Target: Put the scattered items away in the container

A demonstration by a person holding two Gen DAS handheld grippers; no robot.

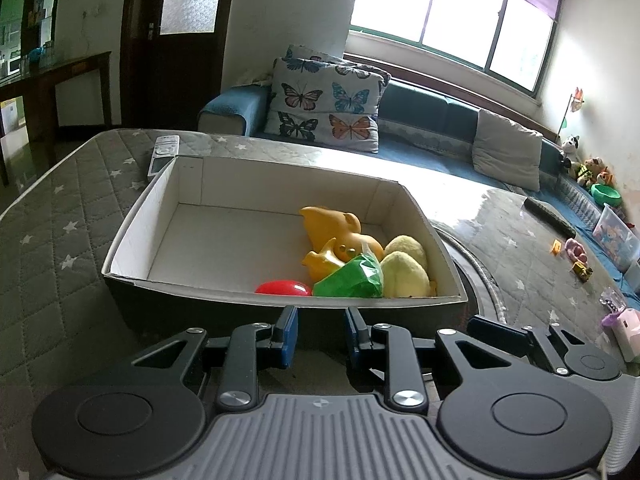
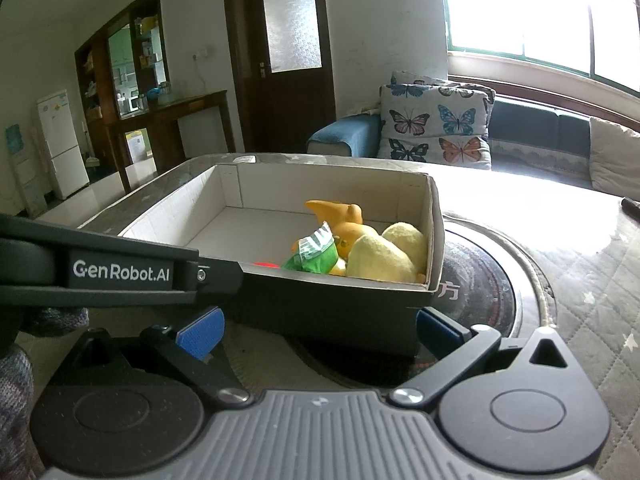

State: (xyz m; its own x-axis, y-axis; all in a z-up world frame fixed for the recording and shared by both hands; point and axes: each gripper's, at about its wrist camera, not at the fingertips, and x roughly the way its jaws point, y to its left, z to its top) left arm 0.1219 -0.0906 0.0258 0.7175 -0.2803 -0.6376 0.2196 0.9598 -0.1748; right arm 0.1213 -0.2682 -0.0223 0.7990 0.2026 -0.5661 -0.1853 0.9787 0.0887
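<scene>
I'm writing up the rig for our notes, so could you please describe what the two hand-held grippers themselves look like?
Both match: the left hand-held gripper and right hand-held gripper have black linkage arms with silver pivot screws, round black discs on either side, a ribbed grey body and blue ribbed finger pads. White "GenRobot.AI" lettering marks the left one's black side, seen from the right wrist view.

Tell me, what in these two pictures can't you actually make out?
- Red toy: left wrist view, box front wall hides its lower part.
- Small toys on the far mat: left wrist view, too small to identify.
- Remote: box corner covers its near end.
- Outside the window: right wrist view, washed out by glare.
</scene>
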